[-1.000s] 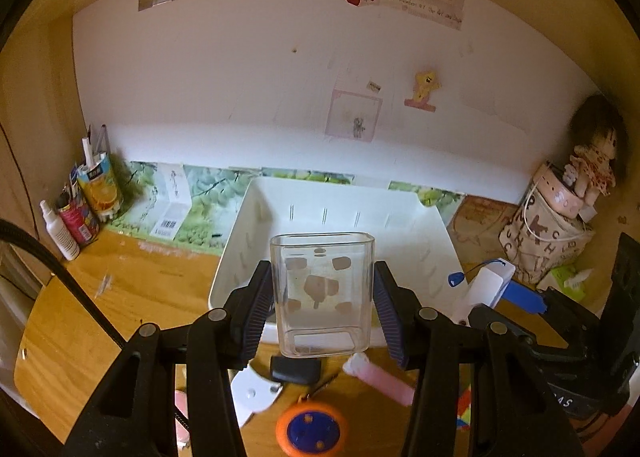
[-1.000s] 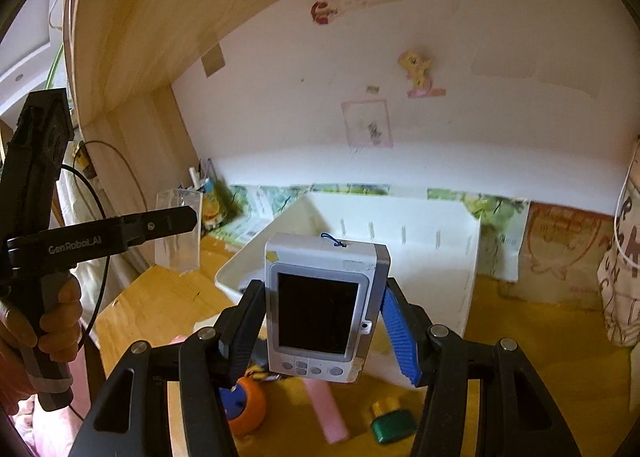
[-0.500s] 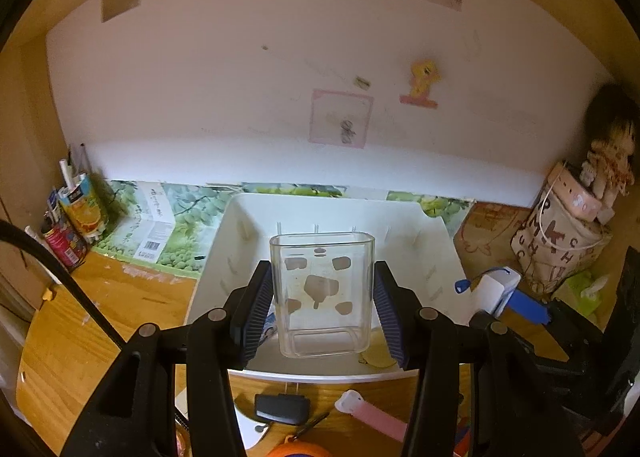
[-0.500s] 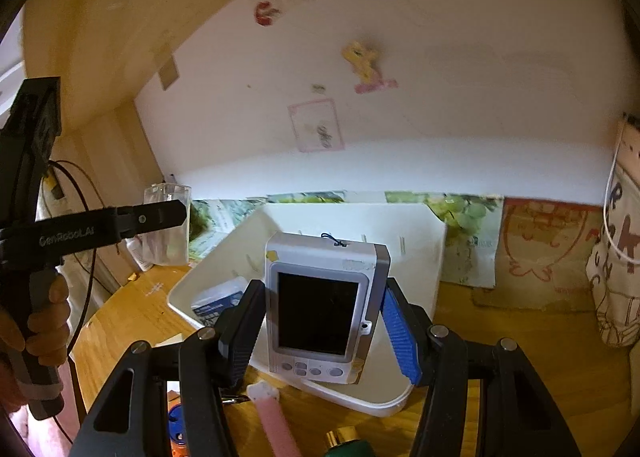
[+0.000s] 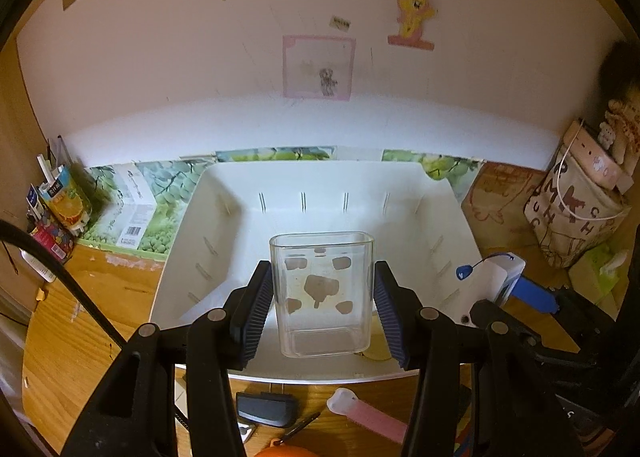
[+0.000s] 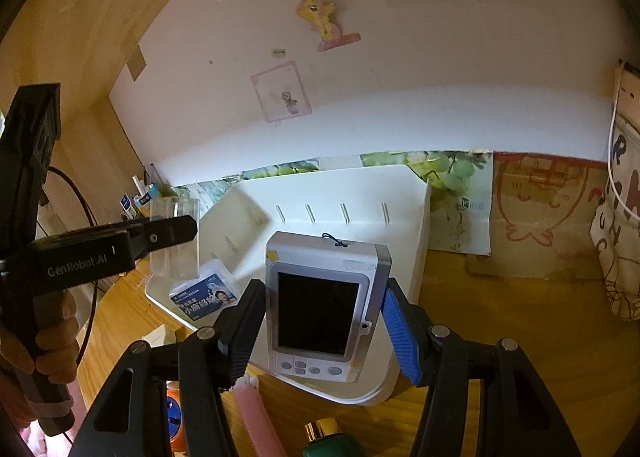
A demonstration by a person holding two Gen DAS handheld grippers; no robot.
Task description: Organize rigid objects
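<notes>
In the left wrist view, the left gripper (image 5: 322, 311) is clamped on an upright clear plastic container (image 5: 322, 297) held over the near part of a white bin (image 5: 208, 257), with a pink stick (image 5: 366, 415) on the wooden desk (image 5: 80, 329) in front — the bin floor looks bare from here. The right wrist view shows what that one hides — a blue-labelled card case (image 6: 206, 295) lying in the bin's left corner, and a hand (image 6: 48, 345) gripping the left tool's handle. There the right gripper (image 6: 324, 331), jaws partly apart, pinches a white handheld device (image 6: 324, 305) with a dark screen, upright over the bin's near right rim.
</notes>
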